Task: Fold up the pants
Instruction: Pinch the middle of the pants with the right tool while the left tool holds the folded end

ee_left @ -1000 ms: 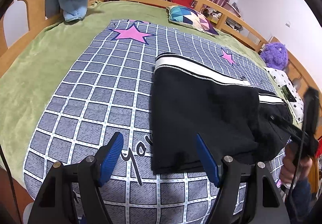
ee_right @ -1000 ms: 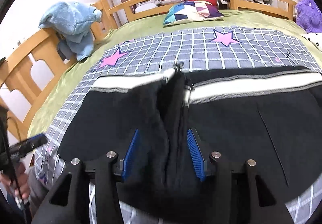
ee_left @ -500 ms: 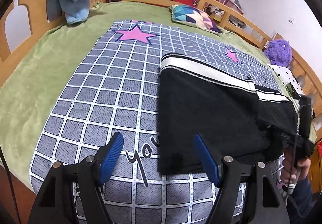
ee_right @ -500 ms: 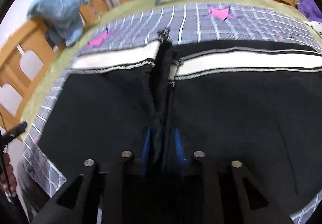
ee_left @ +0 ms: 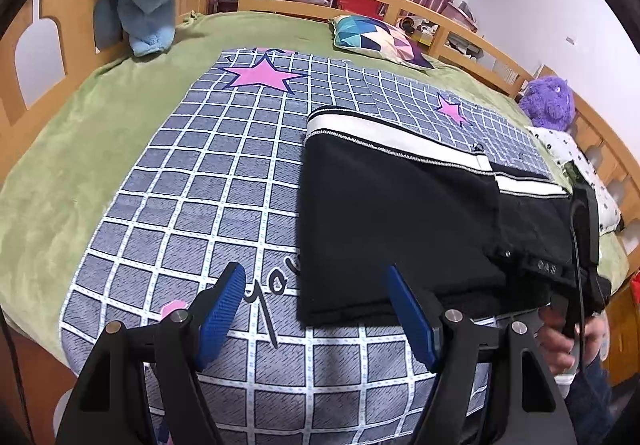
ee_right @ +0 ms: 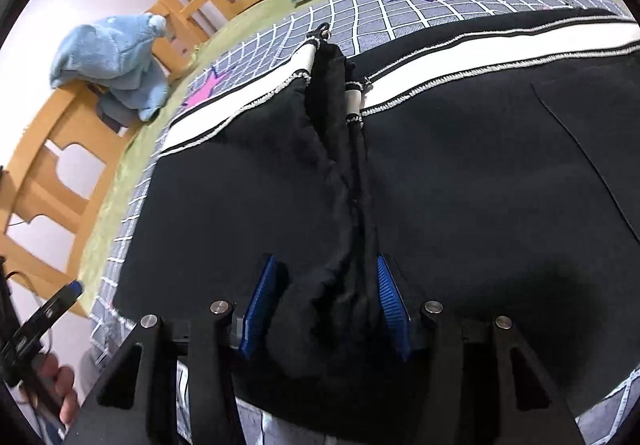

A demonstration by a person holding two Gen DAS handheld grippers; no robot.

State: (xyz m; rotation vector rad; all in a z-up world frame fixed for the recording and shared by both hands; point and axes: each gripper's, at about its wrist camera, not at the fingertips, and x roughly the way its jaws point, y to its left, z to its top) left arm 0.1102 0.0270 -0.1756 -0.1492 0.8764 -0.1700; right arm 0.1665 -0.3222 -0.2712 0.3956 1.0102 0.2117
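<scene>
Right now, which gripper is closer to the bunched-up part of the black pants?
Right. The right gripper has its fingers on either side of the pants' bunched ridge. The left gripper hangs open at their near left corner.

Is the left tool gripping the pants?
No: the left tool is open, its pads wide apart over the blanket, beside the edge of the pants.

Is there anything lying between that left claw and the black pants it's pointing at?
Nothing visible. Only bare grey checked bedspread lies between the open left claw and the black pants with white side stripes; one blue finger already overlaps their near corner.
</scene>
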